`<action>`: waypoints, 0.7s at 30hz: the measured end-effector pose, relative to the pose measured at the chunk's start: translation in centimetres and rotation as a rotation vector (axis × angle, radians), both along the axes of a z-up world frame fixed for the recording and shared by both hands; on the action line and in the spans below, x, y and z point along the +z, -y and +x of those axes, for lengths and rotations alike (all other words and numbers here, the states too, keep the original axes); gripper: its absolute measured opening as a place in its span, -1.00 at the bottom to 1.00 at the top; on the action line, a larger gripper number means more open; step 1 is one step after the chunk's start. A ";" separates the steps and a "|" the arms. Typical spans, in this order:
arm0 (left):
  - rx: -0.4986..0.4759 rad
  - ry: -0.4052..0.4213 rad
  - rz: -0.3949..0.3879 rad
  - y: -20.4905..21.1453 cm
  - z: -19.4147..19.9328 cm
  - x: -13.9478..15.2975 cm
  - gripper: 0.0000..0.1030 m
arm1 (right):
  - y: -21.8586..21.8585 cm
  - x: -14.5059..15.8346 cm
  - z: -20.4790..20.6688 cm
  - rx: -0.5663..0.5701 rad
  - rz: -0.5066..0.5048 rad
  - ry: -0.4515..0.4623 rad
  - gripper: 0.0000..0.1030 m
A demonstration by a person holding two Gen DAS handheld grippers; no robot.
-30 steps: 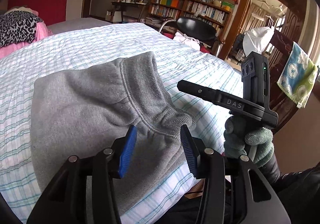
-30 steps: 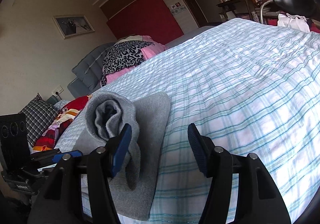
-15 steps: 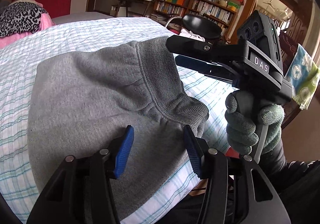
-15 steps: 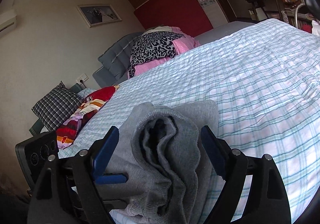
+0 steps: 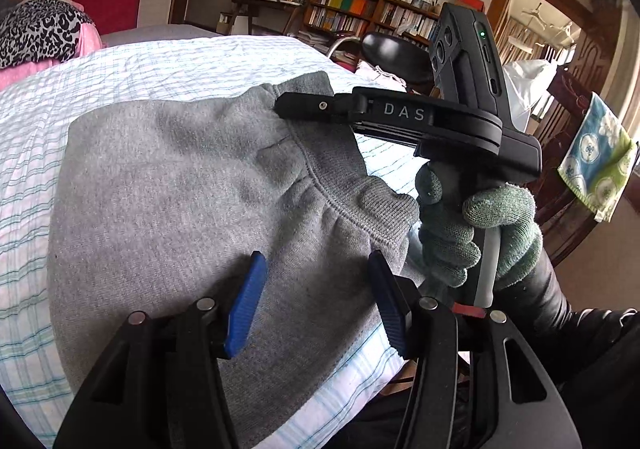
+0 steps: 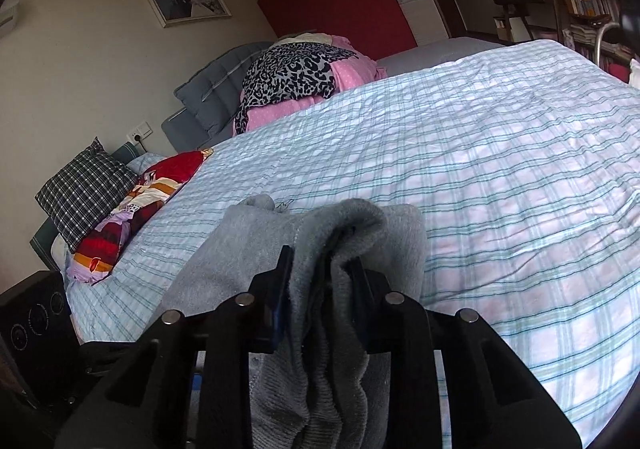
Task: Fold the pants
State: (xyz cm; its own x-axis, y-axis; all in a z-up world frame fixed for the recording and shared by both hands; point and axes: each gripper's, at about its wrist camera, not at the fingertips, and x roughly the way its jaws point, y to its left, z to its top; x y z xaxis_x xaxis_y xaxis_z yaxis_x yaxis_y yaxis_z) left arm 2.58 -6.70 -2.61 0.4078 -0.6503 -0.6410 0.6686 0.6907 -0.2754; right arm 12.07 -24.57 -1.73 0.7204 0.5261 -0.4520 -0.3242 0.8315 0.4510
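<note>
Grey sweatpants (image 5: 168, 209) lie folded on the plaid bed, near its front edge. My left gripper (image 5: 316, 305) is open, its blue pads just above the pants' lower part, holding nothing. My right gripper (image 6: 320, 289) is shut on the ribbed cuff end of the pants (image 6: 332, 249), with several grey layers bunched between its jaws. In the left wrist view the right gripper (image 5: 308, 107) reaches in from the right onto the far cuff edge, held by a green-gloved hand (image 5: 480, 225).
The bed (image 6: 480, 153) with its white and teal plaid sheet stretches away. A leopard and pink bundle (image 6: 304, 77) lies at the headboard, pillows (image 6: 120, 201) at the left. A black chair (image 5: 396, 53), bookshelves (image 5: 360, 9) and a hanging towel (image 5: 596, 161) stand beyond the bed.
My right gripper moved left onto the cuff end and closed on it. My left gripper stayed open over the pants and shifted slightly.
</note>
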 end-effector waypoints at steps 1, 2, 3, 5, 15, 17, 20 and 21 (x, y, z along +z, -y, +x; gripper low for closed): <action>-0.002 0.002 -0.004 0.0 0.1 -0.1 0.05 | 0.0 0.2 0.1 -0.004 0.001 0.008 -0.49; -0.002 0.004 -0.005 0.1 0.3 -0.2 0.05 | 0.1 0.3 0.4 -0.011 0.000 0.013 -0.49; -0.002 0.006 -0.005 0.1 0.3 -0.3 0.05 | 0.2 0.2 0.8 -0.016 0.002 0.009 -0.49; -0.002 0.017 0.003 0.3 0.3 -0.8 0.05 | 0.7 -0.8 1.9 -0.031 0.015 -0.020 -0.49; -0.039 0.003 0.012 0.3 0.6 -1.0 0.12 | 2.5 -3.1 2.3 -0.157 -0.058 -0.108 0.11; -0.034 -0.021 -0.009 -0.4 0.9 -0.5 0.17 | 2.2 -2.4 1.1 -0.188 -0.130 -0.063 0.11; 0.015 -0.008 -0.031 -2.1 1.6 0.7 0.23 | 1.3 -1.1 -1.3 -0.215 -0.233 0.022 0.13; 0.033 0.001 -0.037 -2.6 1.9 1.1 0.24 | 1.0 -0.7 -2.0 -0.218 -0.258 0.047 0.16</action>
State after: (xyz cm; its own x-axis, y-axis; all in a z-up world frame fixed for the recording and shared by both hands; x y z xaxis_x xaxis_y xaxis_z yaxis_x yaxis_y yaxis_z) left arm 4.49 -4.08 -1.47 0.4306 -0.6597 -0.6159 0.6458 0.7019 -0.3004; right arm 10.06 -25.52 -2.42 0.8265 0.2304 -0.5136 -0.1421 0.9682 0.2057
